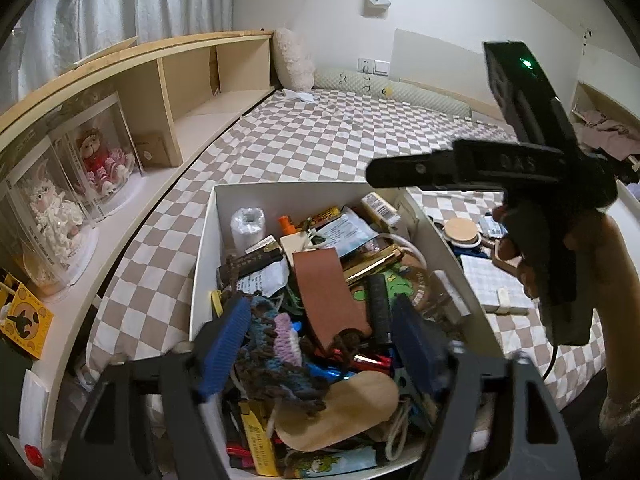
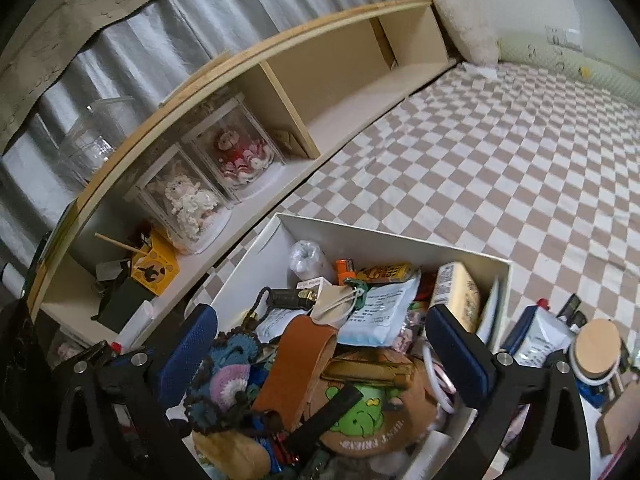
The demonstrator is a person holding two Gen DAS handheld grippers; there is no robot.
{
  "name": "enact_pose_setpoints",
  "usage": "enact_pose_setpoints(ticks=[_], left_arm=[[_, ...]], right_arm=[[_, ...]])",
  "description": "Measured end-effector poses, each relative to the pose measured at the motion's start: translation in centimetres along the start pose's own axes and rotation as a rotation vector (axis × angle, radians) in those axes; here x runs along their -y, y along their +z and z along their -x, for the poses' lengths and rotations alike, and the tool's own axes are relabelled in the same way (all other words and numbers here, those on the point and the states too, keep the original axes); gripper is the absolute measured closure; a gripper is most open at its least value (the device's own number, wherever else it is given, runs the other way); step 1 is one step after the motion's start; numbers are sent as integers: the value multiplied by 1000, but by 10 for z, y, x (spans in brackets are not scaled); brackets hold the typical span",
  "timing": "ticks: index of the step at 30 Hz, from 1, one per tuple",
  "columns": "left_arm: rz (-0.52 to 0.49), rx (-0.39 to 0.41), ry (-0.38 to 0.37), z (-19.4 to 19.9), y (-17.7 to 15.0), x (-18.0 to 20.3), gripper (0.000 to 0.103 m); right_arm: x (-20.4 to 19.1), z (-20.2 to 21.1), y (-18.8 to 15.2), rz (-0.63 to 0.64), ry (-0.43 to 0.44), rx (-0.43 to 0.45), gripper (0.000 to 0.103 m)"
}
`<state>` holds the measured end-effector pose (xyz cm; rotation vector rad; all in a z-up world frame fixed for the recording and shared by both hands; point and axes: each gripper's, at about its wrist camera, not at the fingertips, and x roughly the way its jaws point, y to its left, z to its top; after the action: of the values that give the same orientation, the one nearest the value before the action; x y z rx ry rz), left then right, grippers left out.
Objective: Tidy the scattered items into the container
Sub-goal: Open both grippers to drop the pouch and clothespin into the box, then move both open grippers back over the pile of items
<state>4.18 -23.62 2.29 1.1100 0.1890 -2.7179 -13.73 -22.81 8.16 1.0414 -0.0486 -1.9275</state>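
Blue-padded left gripper (image 1: 320, 344): fingers spread wide, nothing pinched, hovering over crocheted pouch (image 1: 276, 340) inside white container (image 1: 208, 248). Right gripper (image 2: 324, 352): fingers spread wide, empty, above brown leather sleeve (image 2: 296, 364). Container heaped full on checkered bedspread (image 2: 500, 160); round wooden-lidded jar (image 2: 598, 350) lies outside, beside it.

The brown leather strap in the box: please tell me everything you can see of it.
The brown leather strap is a flat, smooth band, leather by its look, lying slanted on top of the pile in the white box. Its far end is cut square. A crocheted piece lies beside it. No gripper touches it.
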Motion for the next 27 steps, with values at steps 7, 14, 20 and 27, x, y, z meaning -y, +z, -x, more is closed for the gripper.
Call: enact_pose_setpoints(ticks=[7,14,20,27], left_arm=[[22,46,3,10,0,11,4],[30,64,-11,16,-2,25,1],[28,76,-11,20,-1,34,1],[40,88,-21,23,-2,46,0]], right_arm=[[-3,29,-10,45,-63,55,0],[3,62,-21,38,-87,121,0],[3,91,-33,68,-151,183,0],[1,121,-54,96,-204,222,0]])
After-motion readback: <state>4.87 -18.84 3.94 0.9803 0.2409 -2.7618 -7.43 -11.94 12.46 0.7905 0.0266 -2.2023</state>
